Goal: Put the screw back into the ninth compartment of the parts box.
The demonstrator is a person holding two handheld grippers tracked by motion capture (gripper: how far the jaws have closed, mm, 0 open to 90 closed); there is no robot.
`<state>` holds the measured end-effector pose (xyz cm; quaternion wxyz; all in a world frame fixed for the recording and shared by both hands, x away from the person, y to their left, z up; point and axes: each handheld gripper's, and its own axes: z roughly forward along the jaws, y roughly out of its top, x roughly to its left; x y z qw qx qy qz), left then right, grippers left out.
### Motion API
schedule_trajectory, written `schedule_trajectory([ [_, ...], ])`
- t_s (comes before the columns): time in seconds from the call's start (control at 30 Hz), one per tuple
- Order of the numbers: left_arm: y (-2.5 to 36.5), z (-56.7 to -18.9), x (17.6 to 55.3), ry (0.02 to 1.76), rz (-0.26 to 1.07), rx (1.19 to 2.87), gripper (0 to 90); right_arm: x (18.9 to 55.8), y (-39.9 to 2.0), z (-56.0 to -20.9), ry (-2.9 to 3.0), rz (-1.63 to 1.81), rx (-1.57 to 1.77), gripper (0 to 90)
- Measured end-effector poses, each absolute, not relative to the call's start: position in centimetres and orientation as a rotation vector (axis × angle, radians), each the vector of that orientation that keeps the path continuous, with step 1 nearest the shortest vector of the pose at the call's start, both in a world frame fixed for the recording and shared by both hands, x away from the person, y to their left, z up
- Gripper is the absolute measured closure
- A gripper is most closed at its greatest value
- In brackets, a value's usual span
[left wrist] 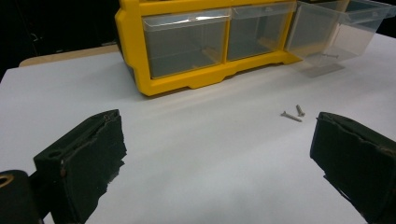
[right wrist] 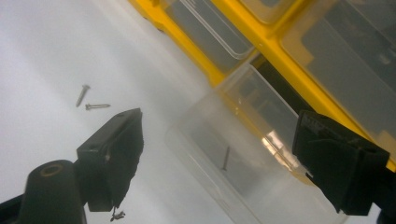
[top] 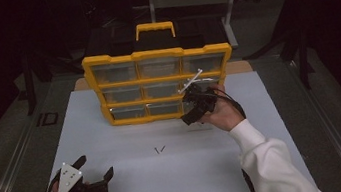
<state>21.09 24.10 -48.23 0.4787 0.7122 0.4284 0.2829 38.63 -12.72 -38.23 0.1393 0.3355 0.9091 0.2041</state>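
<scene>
The right tool (top: 199, 103) hangs released over the pulled-out drawer (right wrist: 243, 154) at 3 o'clock of the organizer (top: 159, 85). Two screws (top: 159, 149) lie on the desk (top: 135, 181). The left tool (top: 96, 171) is released. A careless push may jam the drawer.

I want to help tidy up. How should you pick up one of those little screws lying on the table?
Grip a screw across its thin shank, coming straight down from above. It lies flat on the table, so the fingers should straddle it sideways.

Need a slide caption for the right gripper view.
Open right gripper above pulled-out clear drawer holding one screw; two screws on the table.
</scene>
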Motion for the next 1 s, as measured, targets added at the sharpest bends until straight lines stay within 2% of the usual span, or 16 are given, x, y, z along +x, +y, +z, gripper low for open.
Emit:
schedule_trajectory([
  [1.0, 24.1, -48.2, 21.1, 1.045, 0.69, 1.741, 3.2, 37.6, -9.2, -38.9, 2.68, 0.635, 0.886, 16.3],
])
